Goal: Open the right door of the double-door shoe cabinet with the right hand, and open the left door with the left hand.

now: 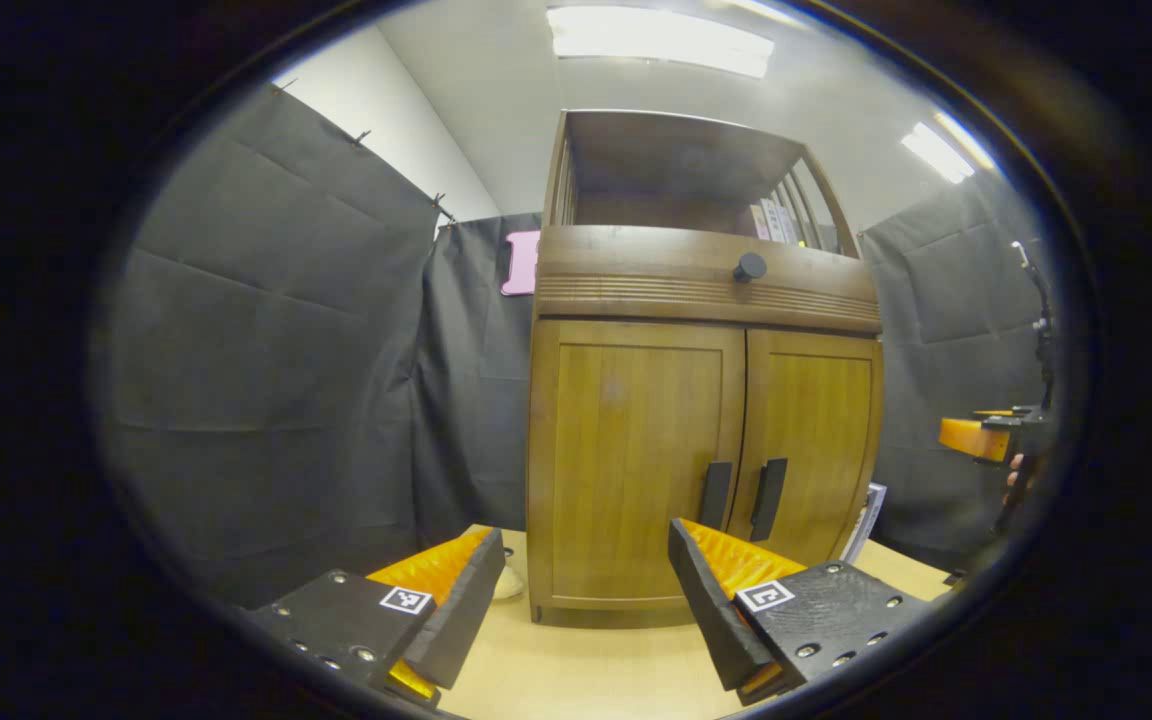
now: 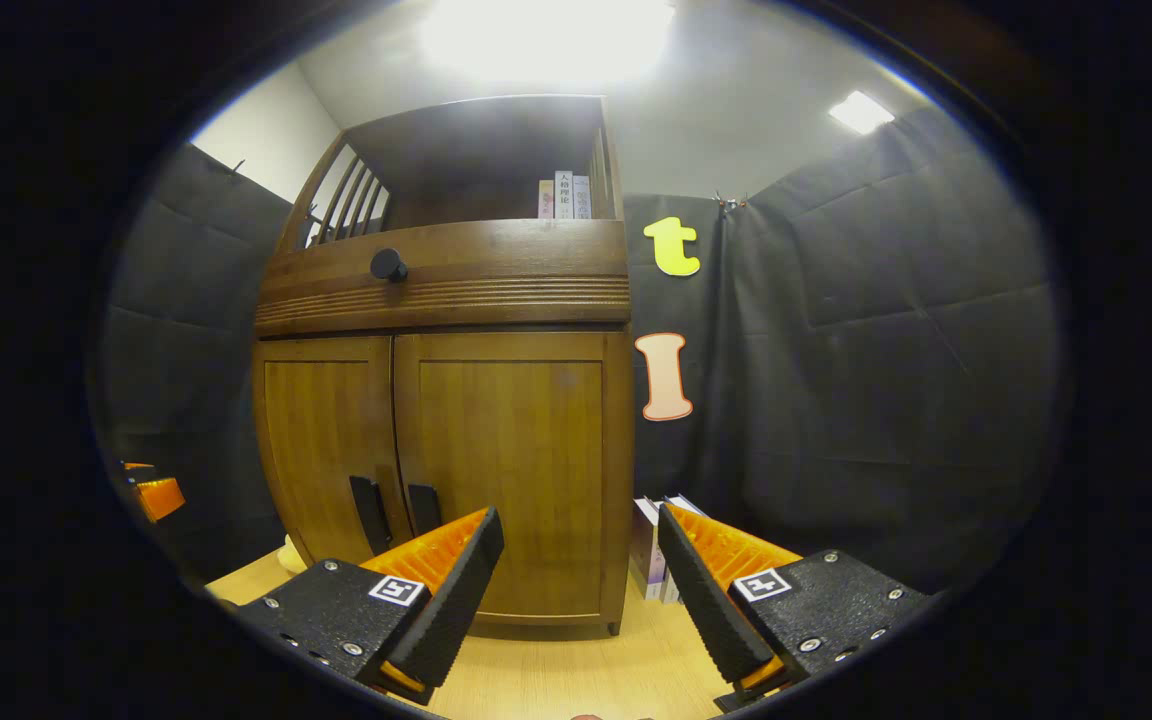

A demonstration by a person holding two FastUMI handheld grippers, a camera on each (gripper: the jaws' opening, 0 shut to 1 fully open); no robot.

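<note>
The shoe cabinet (image 1: 706,440) is seen standing on the wooden surface (image 1: 586,670), ahead of both sets of fingers, with both doors closed. In the left gripper view, the left gripper (image 1: 581,610) is held with its fingers spread wide and nothing between them; the left door (image 1: 636,460) lies directly beyond the gap, and its dark handle (image 1: 715,494) sits just above the right-hand finger. In the right gripper view, the right gripper (image 2: 581,590) is likewise spread and empty; the right door (image 2: 511,470) is framed ahead of the gap, and its handle (image 2: 424,508) appears just above the left-hand finger. The right gripper is also glimpsed far to the right in the left gripper view.

The step in hand is judged to be the approach; no handle is yet contacted. Next, the right gripper is to be advanced and shifted toward its left-hand finger until the right door handle stands between the fingers, then closed and drawn back along the hinge arc.
</note>
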